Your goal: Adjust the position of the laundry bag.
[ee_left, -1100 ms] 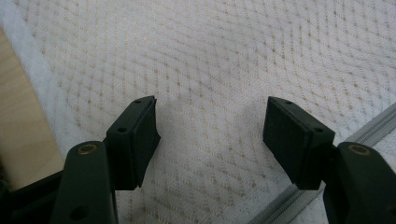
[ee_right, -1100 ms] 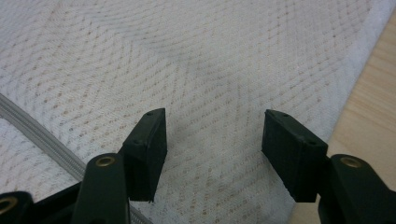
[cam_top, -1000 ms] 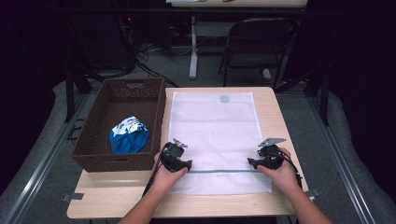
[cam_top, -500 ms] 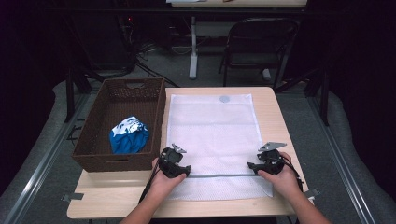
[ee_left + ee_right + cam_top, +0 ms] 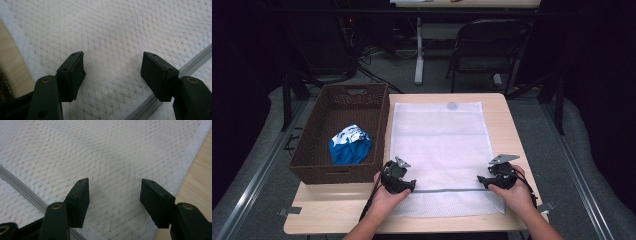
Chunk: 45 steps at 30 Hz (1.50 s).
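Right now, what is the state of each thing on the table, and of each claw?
Mesh bag: flat on the table, zipper closed, near end.
Basket: upright, cloth inside.
Cloth: bunched in basket.
Left claw: open over bag.
Right claw: open over bag.

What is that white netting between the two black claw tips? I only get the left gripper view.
Observer: It is a mesh bag lying flat on a table; the high view shows all of it.
Operator: And the grey stripe at my lower right?
Observer: That is the bag's zipper, running straight across to the right claw.
Operator: Is that other claw gripping anything?
Observer: No, the right gripper view shows its jaws apart over the mesh, near the bag's edge.
Operator: Anything else on the table?
Observer: A brown basket beside the bag, with a blue and white cloth in it.
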Tool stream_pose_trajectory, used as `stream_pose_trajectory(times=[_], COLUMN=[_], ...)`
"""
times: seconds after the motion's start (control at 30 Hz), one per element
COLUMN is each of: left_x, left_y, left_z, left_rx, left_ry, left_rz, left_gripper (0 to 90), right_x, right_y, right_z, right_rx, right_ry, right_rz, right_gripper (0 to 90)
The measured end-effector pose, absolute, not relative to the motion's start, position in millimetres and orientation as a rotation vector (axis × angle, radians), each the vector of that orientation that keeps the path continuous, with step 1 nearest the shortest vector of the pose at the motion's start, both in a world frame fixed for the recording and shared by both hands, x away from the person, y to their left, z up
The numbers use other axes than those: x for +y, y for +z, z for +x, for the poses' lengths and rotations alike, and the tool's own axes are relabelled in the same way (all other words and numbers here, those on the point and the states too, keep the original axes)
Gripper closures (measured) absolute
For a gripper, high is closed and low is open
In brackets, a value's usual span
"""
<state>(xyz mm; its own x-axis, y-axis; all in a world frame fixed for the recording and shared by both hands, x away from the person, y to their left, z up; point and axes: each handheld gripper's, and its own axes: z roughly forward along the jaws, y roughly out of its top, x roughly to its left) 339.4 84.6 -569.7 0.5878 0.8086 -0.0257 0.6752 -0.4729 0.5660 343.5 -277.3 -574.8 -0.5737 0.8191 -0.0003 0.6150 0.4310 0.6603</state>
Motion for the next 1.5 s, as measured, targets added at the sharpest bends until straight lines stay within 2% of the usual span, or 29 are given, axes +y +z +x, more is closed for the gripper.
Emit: stream_pose_trajectory(times=[0.2, 0.57, 0.67, 0.9, 0.97, 1.17, 1.33, 1.5], left_x=[84.9, 85.5, 86.5, 88.8, 89.3, 95.1, 105.0, 109.2], left_y=[-569.9, -570.2, -568.9, -545.8, -532.2, -523.0, -531.7, -541.8], left_z=[339.5, 339.8, 340.0, 329.2, 321.0, 307.4, 302.4, 302.9], left_rx=[1.172, 1.161, 1.153, 1.104, 1.057, 1.023, 1.013, 1.032], left_ry=[0.335, 0.332, 0.326, 0.311, 0.324, 0.293, 0.257, 0.241], left_rz=[2.287, 2.287, 2.29, 2.224, 2.215, 2.204, 2.17, 2.178], left_gripper=[35.0, 35.0, 42.5, 46.5, 47.4, 48.0, 51.2, 52.9], right_x=[-276.7, -275.8, -277.0, -287.0, -292.7, -308.0, -318.7, -319.4], right_y=[-572.1, -546.7, -535.4, -521.7, -520.4, -520.6, -533.6, -543.1], right_z=[344.4, 330.6, 319.9, 300.0, 294.7, 286.1, 285.9, 289.1], right_rx=[2.381, 2.325, 2.286, 2.249, 2.231, 2.201, 2.2, 2.213], right_ry=[0.86, 0.907, 0.922, 0.939, 0.943, 0.973, 1.01, 1.02], right_rz=[1.245, 1.248, 1.286, 1.328, 1.347, 1.419, 1.487, 1.509], right_gripper=[41.1, 47.8, 52.9, 58.2, 58.9, 60.7, 61.6, 68.5])
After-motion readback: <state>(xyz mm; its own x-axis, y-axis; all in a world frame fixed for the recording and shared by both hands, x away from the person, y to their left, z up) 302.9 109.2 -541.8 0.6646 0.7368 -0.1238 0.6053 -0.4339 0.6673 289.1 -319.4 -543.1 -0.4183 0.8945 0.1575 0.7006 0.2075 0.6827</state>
